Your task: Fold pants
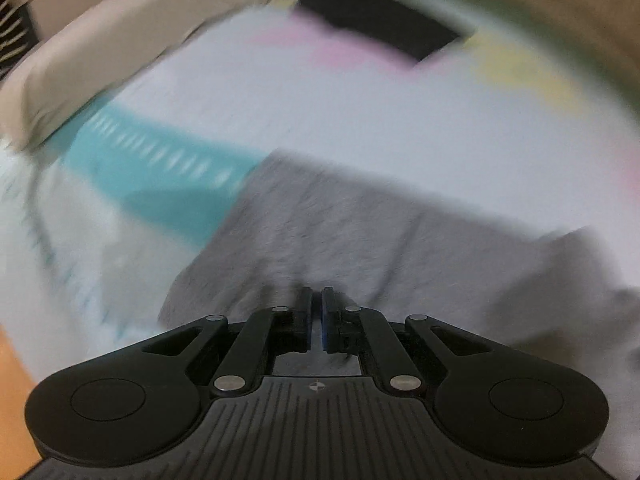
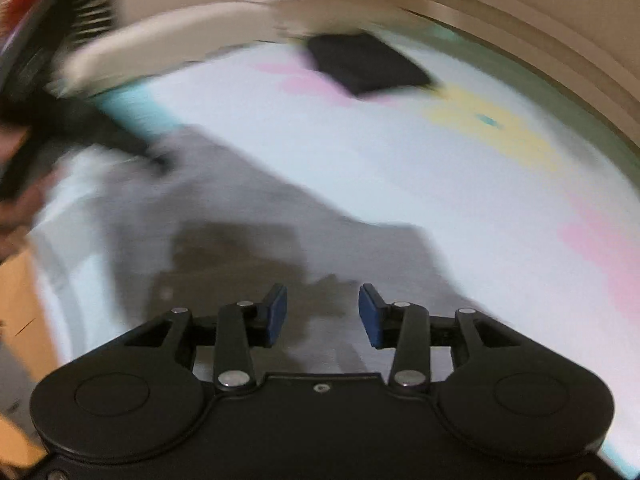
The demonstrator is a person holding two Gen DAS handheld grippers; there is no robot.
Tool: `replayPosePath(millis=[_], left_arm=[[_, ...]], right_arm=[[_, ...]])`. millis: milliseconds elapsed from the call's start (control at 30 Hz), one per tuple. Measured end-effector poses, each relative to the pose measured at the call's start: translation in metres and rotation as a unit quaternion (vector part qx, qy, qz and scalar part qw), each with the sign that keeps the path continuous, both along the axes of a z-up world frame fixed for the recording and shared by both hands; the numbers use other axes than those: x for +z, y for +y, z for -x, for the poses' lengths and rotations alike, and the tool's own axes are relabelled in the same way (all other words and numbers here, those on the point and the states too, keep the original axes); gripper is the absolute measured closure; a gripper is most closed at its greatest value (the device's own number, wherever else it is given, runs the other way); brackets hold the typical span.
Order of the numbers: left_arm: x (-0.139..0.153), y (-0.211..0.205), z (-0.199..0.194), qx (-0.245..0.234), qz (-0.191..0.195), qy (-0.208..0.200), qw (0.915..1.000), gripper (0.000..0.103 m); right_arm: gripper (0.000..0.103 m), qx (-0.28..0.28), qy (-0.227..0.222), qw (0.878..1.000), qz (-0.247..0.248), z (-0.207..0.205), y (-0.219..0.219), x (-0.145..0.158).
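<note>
1. Pinching the grey pants [image 1: 360, 232] at their near edge, the left gripper [image 1: 317, 300] has its jaws clenched with cloth bunched at the tips, probably so that it can carry that edge over for a fold.
2. The pants lie spread on a white bedsheet [image 1: 360, 112] with teal, pink and yellow patches, flat enough to fold in place.
3. The right gripper [image 2: 323, 312] hangs over the grey cloth with its fingers released and nothing between them.
4. A dark folded item [image 2: 368, 66] sits well apart at the sheet's far end, likely set aside as finished.
</note>
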State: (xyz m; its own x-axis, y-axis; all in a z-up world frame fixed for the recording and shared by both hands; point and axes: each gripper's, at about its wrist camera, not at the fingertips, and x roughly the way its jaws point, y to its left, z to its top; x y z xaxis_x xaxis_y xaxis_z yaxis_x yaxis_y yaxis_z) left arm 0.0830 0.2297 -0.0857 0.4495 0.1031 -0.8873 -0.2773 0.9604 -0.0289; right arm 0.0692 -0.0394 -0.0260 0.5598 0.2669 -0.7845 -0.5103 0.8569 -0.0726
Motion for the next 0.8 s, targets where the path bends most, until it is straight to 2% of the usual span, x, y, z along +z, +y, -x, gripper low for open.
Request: replayPosePath(millis=[67,100,167,267,400,500,633,800], left_arm=[[-0.002,0.010,0.005,0.022,0.030,-0.015,0.9992,0.100],[0.002,0.009,0.004,0.024,0.026,-0.016,0.9993,0.100],[0.010,0.001,0.006,0.030,-0.001,-0.031,0.9991,0.100],[0.029,-0.014,0.016,0.029,-0.032,-0.059,0.9973,0.100],[0.049,-0.053,0.024,-0.018,-0.019,-0.086,0.9960,0.099],[0.049,-0.091,0.024,-0.069,-0.006,-0.082,0.9942,0.099],[0.041,-0.144,0.024,-0.134,0.018,-0.068,0.9884,0.099],[0.029,-0.194,0.028,-0.192,0.005,-0.061,0.9794,0.099]], right_arm=[[0.053,-0.041,0.020,0.999,-0.011,-0.016,-0.030,0.002],[0.053,-0.063,0.027,0.998,-0.012,-0.022,-0.045,0.002],[0.053,-0.115,0.025,0.993,-0.009,-0.027,-0.078,0.004],[0.053,-0.197,0.029,0.980,-0.014,-0.028,-0.125,0.005],[0.053,-0.303,0.045,0.952,-0.016,-0.020,-0.191,0.001],[0.052,-0.375,0.061,0.925,-0.013,-0.010,-0.239,-0.004],[0.052,-0.441,0.072,0.895,-0.003,0.005,-0.298,-0.005],[0.046,-0.497,0.080,0.864,-0.002,0.033,-0.374,0.000]])
